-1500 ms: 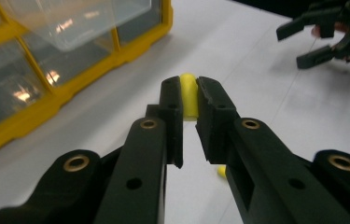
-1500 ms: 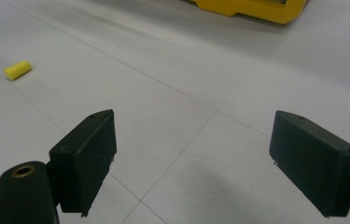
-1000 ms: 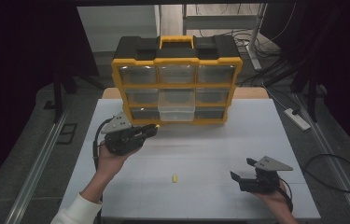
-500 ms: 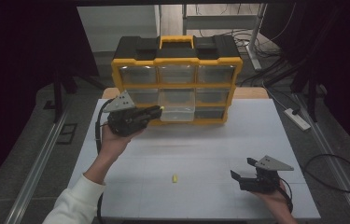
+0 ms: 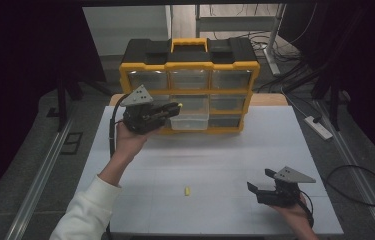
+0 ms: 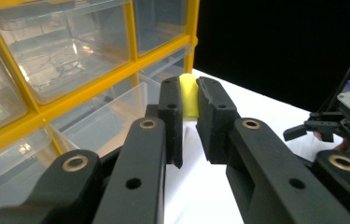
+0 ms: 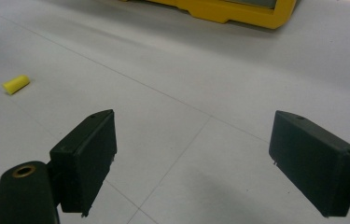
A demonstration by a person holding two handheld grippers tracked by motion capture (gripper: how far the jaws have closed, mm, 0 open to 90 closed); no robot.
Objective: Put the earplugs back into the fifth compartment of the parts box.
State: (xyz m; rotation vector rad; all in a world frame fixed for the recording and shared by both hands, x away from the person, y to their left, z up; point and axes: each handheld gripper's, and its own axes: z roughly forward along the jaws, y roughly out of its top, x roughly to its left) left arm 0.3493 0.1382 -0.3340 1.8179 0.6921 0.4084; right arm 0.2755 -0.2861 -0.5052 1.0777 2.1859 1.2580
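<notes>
1. I see a yellow-framed organiser point(image 5: 189, 80) at upper centre, with a black top and clear drawers.
2. My left gripper point(image 6: 189, 107) is black, its fingers point(image 6: 170, 116) pinching a pale yellow piece point(image 6: 189, 95).
3. Another yellow piece point(image 5: 187, 191) lies at lower centre on the white table point(image 5: 215, 165).
4. My right gripper point(image 5: 261, 192) is black, with a grey plate.
5. My sleeve point(image 5: 82, 215) at lower left is white.
</notes>
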